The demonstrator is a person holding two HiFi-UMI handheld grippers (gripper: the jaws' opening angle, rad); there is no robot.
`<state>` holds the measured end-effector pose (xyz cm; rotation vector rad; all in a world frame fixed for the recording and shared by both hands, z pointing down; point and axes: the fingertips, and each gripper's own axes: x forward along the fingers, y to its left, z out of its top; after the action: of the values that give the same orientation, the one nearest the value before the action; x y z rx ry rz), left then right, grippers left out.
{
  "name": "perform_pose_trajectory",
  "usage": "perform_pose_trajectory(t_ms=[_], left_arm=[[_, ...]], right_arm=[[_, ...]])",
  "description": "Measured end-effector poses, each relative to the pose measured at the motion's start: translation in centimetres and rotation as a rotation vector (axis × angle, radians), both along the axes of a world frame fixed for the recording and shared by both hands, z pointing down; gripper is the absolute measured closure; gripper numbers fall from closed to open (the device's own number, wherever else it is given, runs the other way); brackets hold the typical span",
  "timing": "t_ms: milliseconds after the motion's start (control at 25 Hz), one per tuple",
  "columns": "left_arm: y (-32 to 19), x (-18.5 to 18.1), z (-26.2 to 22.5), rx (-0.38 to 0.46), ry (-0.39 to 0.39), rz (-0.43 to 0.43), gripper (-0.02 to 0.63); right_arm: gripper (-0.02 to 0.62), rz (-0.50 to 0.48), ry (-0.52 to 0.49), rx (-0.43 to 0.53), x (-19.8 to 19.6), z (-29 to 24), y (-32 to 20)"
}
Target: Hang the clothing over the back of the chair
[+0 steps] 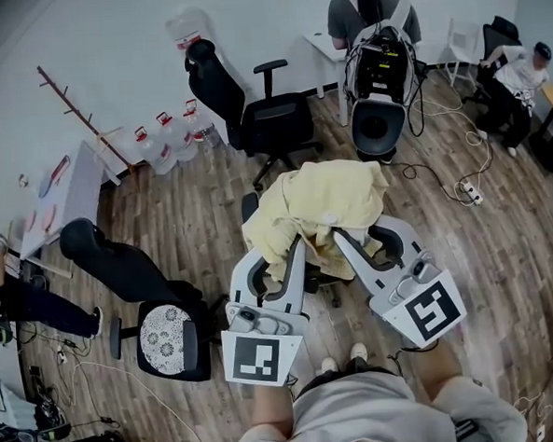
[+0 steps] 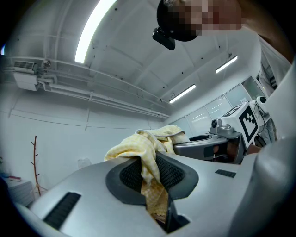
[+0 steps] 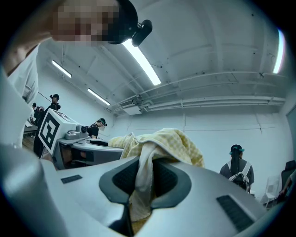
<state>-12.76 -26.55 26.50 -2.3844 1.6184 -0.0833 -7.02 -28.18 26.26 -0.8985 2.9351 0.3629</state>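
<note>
A pale yellow checked garment [image 1: 318,206] hangs bunched between my two grippers, lifted above a black office chair [image 1: 319,271] that it mostly hides. My left gripper [image 1: 297,242] is shut on the garment's left part; in the left gripper view the cloth [image 2: 145,162] is pinched between the dark pads. My right gripper [image 1: 337,236] is shut on the right part, with cloth [image 3: 143,178] pressed between its pads. Both grippers point away from me, side by side, with the fabric heaped over their tips.
Another black chair [image 1: 251,109] stands beyond. A chair with a patterned cushion [image 1: 162,334] is at my left. A person with a backpack rig [image 1: 375,41] stands at a far desk, and another person [image 1: 515,79] sits at the right. Water bottles [image 1: 173,133] line the wall. Cables [image 1: 466,190] trail on the wood floor.
</note>
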Motion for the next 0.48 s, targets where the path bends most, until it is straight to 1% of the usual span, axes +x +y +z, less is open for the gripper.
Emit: perform_pose_trajectory(t_ms=[160, 280, 360, 480], left_arm=[[-1.7, -0.4, -1.5, 0.03, -0.003, 0.007, 0.535], [-2.6, -0.4, -1.5, 0.044, -0.001, 0.015, 0.535], [-2.8, -0.2, -0.3, 0.022, 0.001, 0.017, 0.535], [-3.1, -0.1, 2.3, -0.034, 0.024, 0.016, 0.535]], right_arm=[[0.529, 0.004, 0.004, 0.034, -0.4, -1.5, -1.7], [0.529, 0.011, 0.004, 0.053, -0.4, -1.5, -2.5], [0.529, 0.017, 0.008, 0.037, -0.2, -0.4, -2.7], [0.529, 0.025, 0.015, -0.021, -0.1, 2.1, -2.9]])
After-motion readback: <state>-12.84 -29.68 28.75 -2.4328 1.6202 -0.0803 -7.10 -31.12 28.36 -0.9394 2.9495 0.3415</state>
